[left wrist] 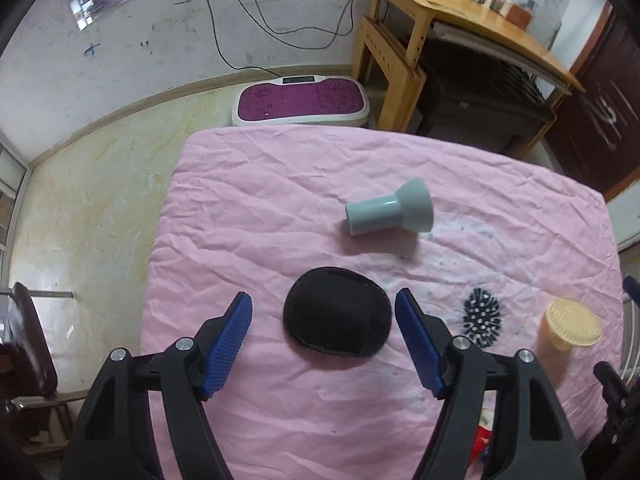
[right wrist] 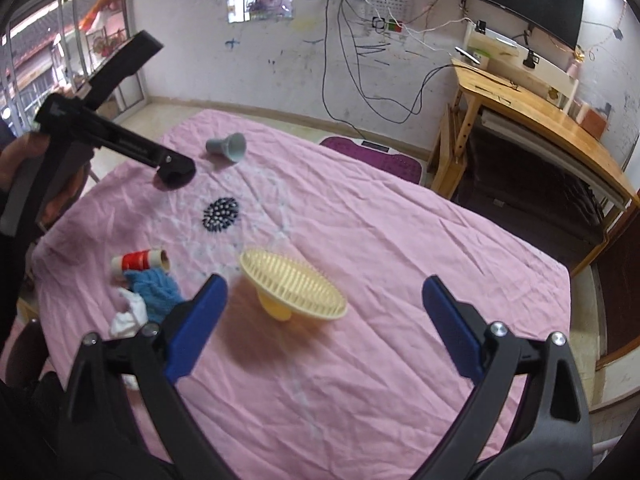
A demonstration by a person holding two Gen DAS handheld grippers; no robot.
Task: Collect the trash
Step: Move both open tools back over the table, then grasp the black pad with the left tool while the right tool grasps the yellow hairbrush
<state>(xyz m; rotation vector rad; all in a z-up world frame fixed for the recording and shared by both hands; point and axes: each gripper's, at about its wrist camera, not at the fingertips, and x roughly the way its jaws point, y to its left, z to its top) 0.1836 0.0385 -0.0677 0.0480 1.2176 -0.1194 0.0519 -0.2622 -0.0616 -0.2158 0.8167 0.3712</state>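
Observation:
A black round foam pad (left wrist: 337, 317) lies on the pink sheet (left wrist: 280, 208). My left gripper (left wrist: 323, 308) is open, its blue fingers on either side of the pad, just above it. A grey-blue funnel-shaped piece (left wrist: 390, 210) lies beyond it, also seen in the right wrist view (right wrist: 227, 147). A yellow ribbed strainer (right wrist: 294, 289) sits in front of my open right gripper (right wrist: 322, 292). A red-and-white tube (right wrist: 140, 261), blue yarn (right wrist: 157, 291) and crumpled white paper (right wrist: 128, 314) lie to the left. The left gripper also shows in the right wrist view (right wrist: 176, 172).
A black spiky brush head (right wrist: 220, 215) lies mid-sheet. A wooden desk (right wrist: 540, 128) stands at the right. A purple foot massager (left wrist: 301, 102) sits on the floor beyond the sheet. Cables hang on the wall. A dark chair (left wrist: 28, 344) is at the left.

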